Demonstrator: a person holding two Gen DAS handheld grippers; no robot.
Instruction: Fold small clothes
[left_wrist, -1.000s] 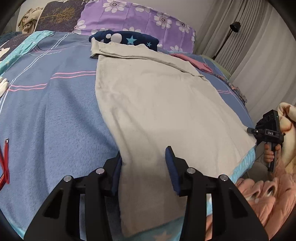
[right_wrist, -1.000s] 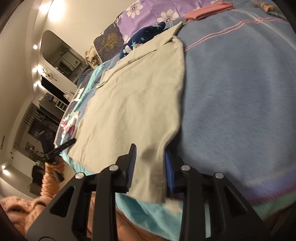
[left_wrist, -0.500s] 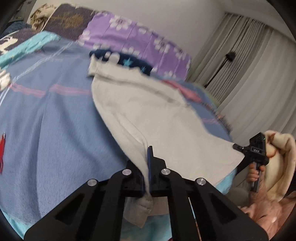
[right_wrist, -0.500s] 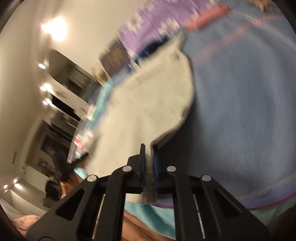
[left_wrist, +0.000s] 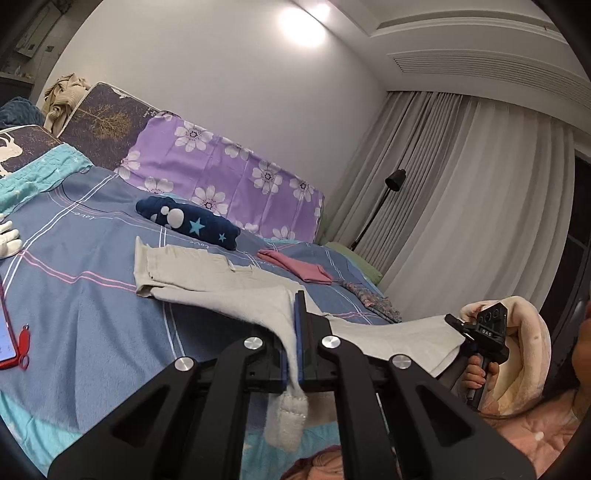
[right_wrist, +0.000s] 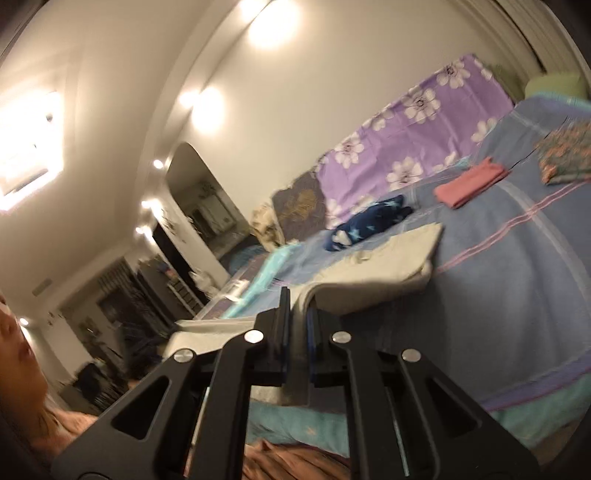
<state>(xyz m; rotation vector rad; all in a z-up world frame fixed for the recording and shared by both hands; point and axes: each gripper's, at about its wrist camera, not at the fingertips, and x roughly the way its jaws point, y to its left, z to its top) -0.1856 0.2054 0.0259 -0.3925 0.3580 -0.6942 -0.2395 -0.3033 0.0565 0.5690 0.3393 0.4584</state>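
Both grippers, left (left_wrist: 292, 332) and right (right_wrist: 297, 332), pinch the beige garment's (left_wrist: 207, 280) near hem, lifted off the blue bedspread (left_wrist: 92, 314) (waistband end resting).

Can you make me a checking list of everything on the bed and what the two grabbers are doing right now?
Surface: blue striped bedspread.
Job's things: grey garment, near end lifted, far end lying on the bed.
Clutter: navy star cloth, folded pink cloth, red phone, purple flowered pillow.
Grippers: left gripper and right gripper each clamp a near corner of the garment.
Cables: nothing seen.
Surroundings: curtains, floor lamp.
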